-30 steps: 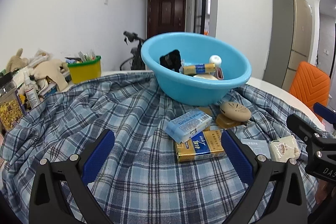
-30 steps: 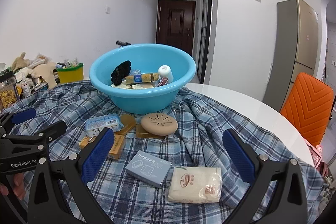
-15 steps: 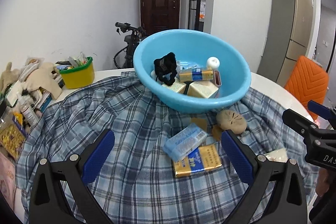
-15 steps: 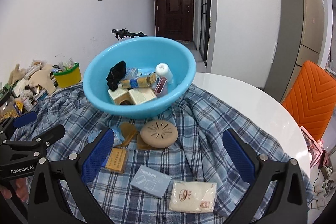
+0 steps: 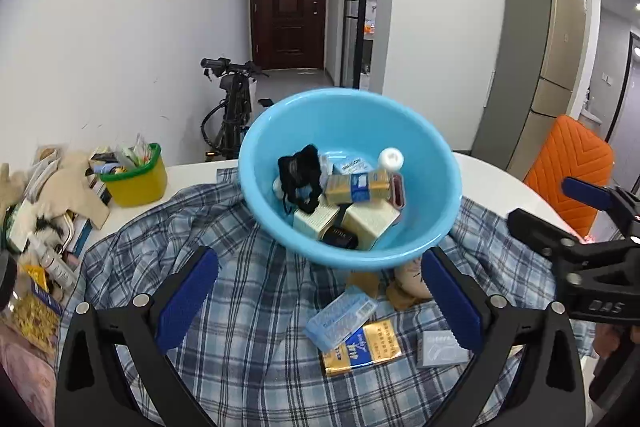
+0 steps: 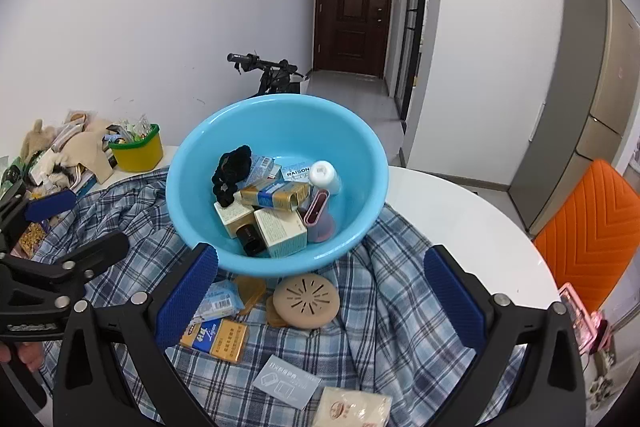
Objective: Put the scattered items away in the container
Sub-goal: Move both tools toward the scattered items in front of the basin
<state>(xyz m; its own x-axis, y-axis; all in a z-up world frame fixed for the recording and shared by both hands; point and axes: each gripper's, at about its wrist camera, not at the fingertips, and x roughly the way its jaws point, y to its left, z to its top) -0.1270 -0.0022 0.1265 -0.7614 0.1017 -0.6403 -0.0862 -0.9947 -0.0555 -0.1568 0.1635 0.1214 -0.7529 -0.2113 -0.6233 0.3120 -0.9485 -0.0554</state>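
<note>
A blue basin (image 5: 424,147) (image 6: 360,147) stands on a plaid cloth and holds boxes, a black scrunchie and a white-capped bottle. In front of it lie a light blue pack (image 5: 342,317) (image 6: 218,301), a gold box (image 5: 366,347) (image 6: 214,337), a tan round disc (image 6: 306,301), a grey-blue box (image 5: 440,349) (image 6: 286,385) and a beige packet (image 6: 352,409). My left gripper (image 5: 320,299) is open and empty, raised above the cloth. My right gripper (image 6: 320,299) is open and empty, raised above the disc.
A yellow tub (image 5: 134,175) (image 6: 136,147) and a clutter pile (image 5: 36,211) sit at the table's left. An orange chair (image 6: 592,231) stands at the right. A scooter (image 5: 232,107) is behind the table. The white table edge (image 6: 480,211) curves right.
Both grippers have risen and tilted down, so the basin's inside now shows from above. Both stay open. No item has moved.
</note>
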